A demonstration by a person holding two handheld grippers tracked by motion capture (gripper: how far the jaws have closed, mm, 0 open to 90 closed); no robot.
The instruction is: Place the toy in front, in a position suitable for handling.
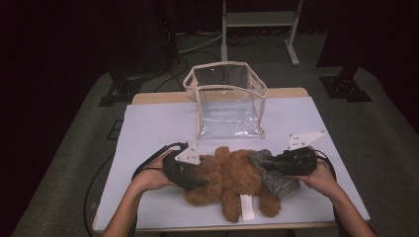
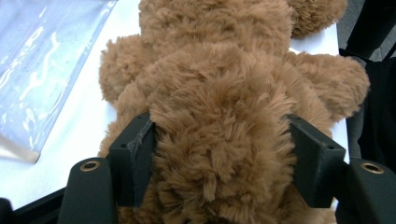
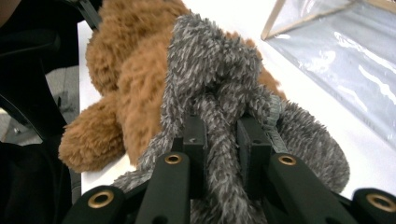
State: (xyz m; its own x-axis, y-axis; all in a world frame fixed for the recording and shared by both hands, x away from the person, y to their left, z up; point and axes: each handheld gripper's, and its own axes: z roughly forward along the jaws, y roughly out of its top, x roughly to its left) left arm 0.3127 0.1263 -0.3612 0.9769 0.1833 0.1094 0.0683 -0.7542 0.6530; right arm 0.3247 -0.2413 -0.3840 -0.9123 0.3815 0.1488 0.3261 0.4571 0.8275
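Bear (image 1: 225, 180), brown and plush, lies on the near half of the white table (image 1: 148, 128), stretched across it between the two grippers. A white tag (image 1: 246, 207) sticks out near its legs at the near edge. In the left gripper view the bear (image 2: 219, 116) bulges between the two black jaws, and both pads press into the fur on either side of it. So the left gripper (image 1: 190, 170) is clamped on the bear, with jaws held fairly wide by the bulk of the plush. The left hand (image 1: 150, 177) grips it from the left side of the high view.

A grey fuzzy cloth (image 1: 276, 175) lies over the bear's right end. In the right gripper view the cloth (image 3: 219, 93) rises in a bunched fold from between the jaws, which stand close together and pinch a strand of it. The right gripper (image 1: 269, 165) is thus closed on the cloth, held by the right hand (image 1: 321, 177). The brown bear (image 3: 126, 84) lies just behind and beside the cloth there, touching it.

Farther back on the table stands a clear bag (image 1: 227, 101) with cream trim, open at the top and upright. It sits near the bear but apart from it. Its clear wall (image 2: 42, 70) shows at the left of the left gripper view, and a trimmed edge (image 3: 336, 42) at the right of the right gripper view.
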